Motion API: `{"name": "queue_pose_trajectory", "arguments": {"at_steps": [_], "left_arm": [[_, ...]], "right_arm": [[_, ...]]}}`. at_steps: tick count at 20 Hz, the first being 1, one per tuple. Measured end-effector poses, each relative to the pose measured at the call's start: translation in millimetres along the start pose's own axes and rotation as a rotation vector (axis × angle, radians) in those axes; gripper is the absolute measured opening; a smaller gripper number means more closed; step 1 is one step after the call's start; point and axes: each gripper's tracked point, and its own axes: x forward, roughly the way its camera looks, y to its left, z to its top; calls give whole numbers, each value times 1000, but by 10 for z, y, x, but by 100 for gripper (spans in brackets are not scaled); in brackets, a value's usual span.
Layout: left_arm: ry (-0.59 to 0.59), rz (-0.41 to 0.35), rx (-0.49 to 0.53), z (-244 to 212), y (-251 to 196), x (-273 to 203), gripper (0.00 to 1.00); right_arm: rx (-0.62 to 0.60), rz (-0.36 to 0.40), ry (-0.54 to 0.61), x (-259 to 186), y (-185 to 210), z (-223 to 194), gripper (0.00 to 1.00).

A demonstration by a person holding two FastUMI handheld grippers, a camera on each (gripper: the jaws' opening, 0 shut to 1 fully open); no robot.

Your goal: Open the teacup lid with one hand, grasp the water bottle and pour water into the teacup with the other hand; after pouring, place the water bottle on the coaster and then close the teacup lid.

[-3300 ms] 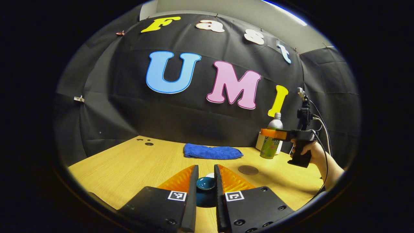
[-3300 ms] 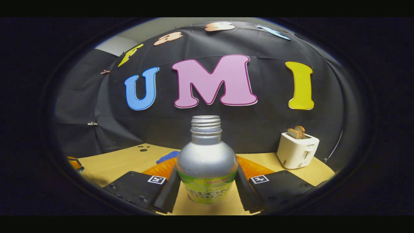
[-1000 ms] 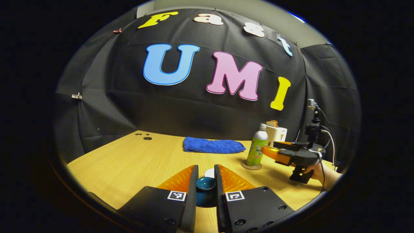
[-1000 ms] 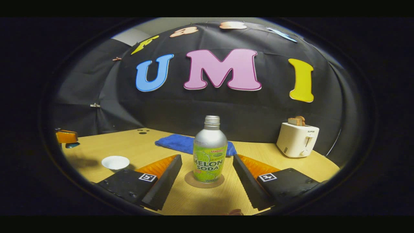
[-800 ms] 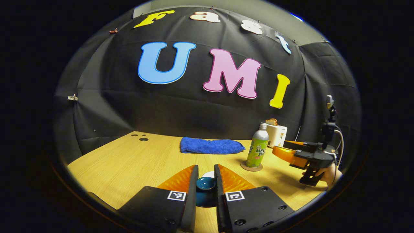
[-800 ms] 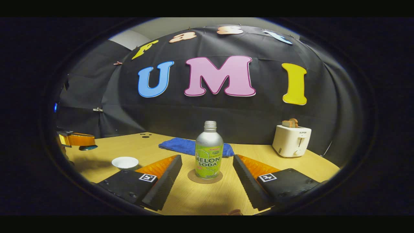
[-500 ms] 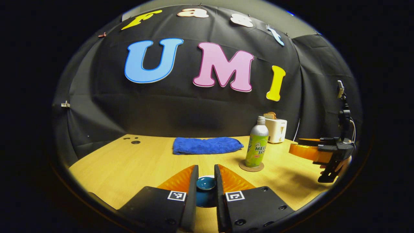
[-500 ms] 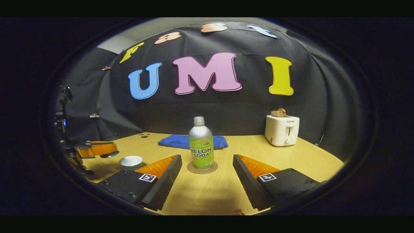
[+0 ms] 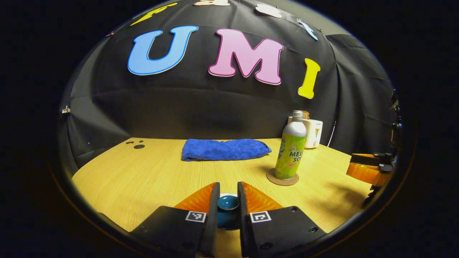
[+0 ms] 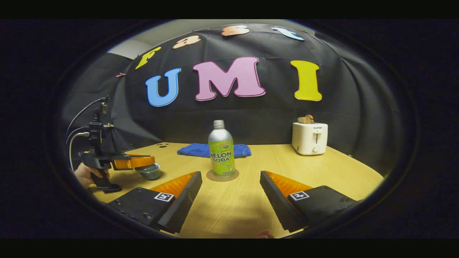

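Note:
The green and silver water bottle (image 10: pixel 221 150) stands upright on the round brown coaster (image 10: pixel 222 176) at mid table. My right gripper (image 10: pixel 231 191) is open, drawn back from the bottle, with nothing between its fingers. My left gripper (image 9: pixel 228 185) is shut on the teal lid (image 9: pixel 228 202), and a sliver of the white teacup rim (image 9: pixel 228 195) shows just behind it. In the right gripper view, a hand (image 10: pixel 85 175) holds the left gripper (image 10: pixel 143 160) with the lid right at the mouth of the teacup (image 10: pixel 149 172). I cannot tell whether the lid rests on it.
A folded blue towel (image 9: pixel 224 149) lies near the back wall. A white toaster (image 10: pixel 310 138) with bread in it stands at the back right. The bottle (image 9: pixel 291 150), coaster (image 9: pixel 282 178) and right gripper (image 9: pixel 365 169) sit to the right in the left gripper view.
The right gripper has let go of the bottle on the coaster and backed away. The left gripper has carried the lid down over the teacup.

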Motion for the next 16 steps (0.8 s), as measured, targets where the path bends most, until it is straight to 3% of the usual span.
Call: {"name": "queue_pose_trajectory", "arguments": {"at_steps": [11,13,14,16], "left_arm": [[28,61,29,-44,3,49,36],[19,71,27,-19,8,3,47],[6,75,27,27,-4,-24,60],[-28,86,31,140,-6,-115,68]], "right_arm": [[72,34,32,73,-30,-119,99],[64,35,27,59,-28,-109,99],[59,35,25,46,-23,-92,99],[52,36,23,21,-4,-70,98]]}}
